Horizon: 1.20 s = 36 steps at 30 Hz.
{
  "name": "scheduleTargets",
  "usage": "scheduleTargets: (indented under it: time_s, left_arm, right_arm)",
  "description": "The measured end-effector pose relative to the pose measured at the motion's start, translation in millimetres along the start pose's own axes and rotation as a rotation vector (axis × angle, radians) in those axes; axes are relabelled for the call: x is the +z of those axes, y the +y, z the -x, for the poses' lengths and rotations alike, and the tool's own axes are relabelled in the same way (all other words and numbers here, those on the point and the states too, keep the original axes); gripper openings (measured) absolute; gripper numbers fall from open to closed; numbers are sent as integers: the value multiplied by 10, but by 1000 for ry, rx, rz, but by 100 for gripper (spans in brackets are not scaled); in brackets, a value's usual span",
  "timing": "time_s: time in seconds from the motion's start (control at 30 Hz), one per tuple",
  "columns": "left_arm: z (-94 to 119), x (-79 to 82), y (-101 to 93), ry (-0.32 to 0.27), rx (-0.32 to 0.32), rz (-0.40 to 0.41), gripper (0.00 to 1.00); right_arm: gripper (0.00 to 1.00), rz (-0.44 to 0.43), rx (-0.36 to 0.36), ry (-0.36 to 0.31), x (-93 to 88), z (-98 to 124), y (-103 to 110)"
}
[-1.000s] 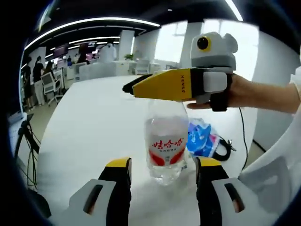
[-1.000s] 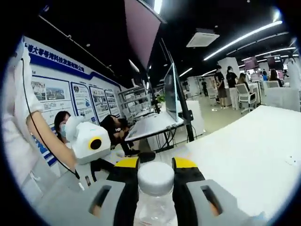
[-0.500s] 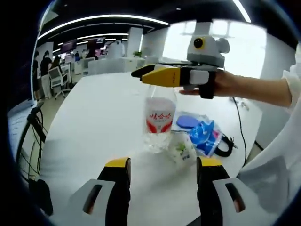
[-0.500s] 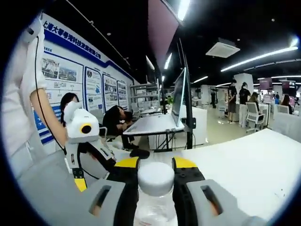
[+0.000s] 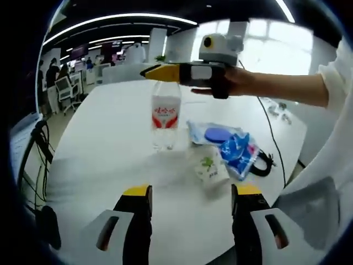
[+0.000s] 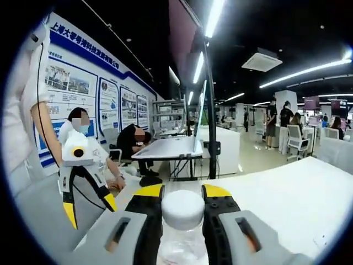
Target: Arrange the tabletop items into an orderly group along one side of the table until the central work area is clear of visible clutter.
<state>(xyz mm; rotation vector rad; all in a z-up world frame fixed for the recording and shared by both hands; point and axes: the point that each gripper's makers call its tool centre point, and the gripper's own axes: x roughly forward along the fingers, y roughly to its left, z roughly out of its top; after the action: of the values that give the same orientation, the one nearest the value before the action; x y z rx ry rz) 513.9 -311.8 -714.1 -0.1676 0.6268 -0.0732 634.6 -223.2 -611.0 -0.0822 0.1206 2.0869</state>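
Note:
A clear water bottle (image 5: 165, 117) with a red and white label stands upright near the middle of the white table (image 5: 105, 143). Whether its base rests on the top I cannot tell. My right gripper (image 5: 159, 72) reaches in from the right and is shut on the bottle's white cap (image 6: 182, 208), seen between its yellow-tipped jaws in the right gripper view. My left gripper (image 5: 191, 192) is open and holds nothing, well short of the bottle. It also appears as the left gripper (image 6: 90, 210), low on the left of the right gripper view.
Right of the bottle lie a blue plastic packet (image 5: 227, 142), a small white carton with green print (image 5: 208, 167) and a black cable (image 5: 266, 164). Desks, chairs and people stand beyond the table's far edge. A monitor on a pole (image 6: 205, 124) rises behind the table.
The right gripper carried the bottle away from the blue packet, farther out over the table. The left gripper drew back, so the bottle looks smaller and the white carton came into sight.

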Motion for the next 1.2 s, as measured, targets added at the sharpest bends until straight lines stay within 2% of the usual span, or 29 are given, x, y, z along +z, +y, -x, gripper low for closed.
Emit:
scheduleTargets:
  time_s: [0.2, 0.37, 0.5, 0.87, 1.07, 1.2]
  left_arm:
    - [-39, -62, 20, 10, 1, 11, 54]
    - [-64, -129, -25, 38, -15, 0, 55]
    - [-79, -119, -17, 33, -13, 12, 55]
    - [-91, -150, -27, 41, -12, 31, 55]
    - [-123, -181, -130, 60, -31, 1, 56]
    - [-134, -169, -134, 59, -26, 11, 57]
  right_arm:
    - [23, 14, -2, 28, -77, -20, -161]
    - [23, 30, 6, 30, -142, -54, -270]
    - [23, 26, 16, 23, -160, -91, -328]
    - [23, 31, 122, 30, -304, -128, -252]
    - [23, 30, 143, 19, -340, -65, -201]
    - [23, 25, 147, 2, -342, -40, -184]
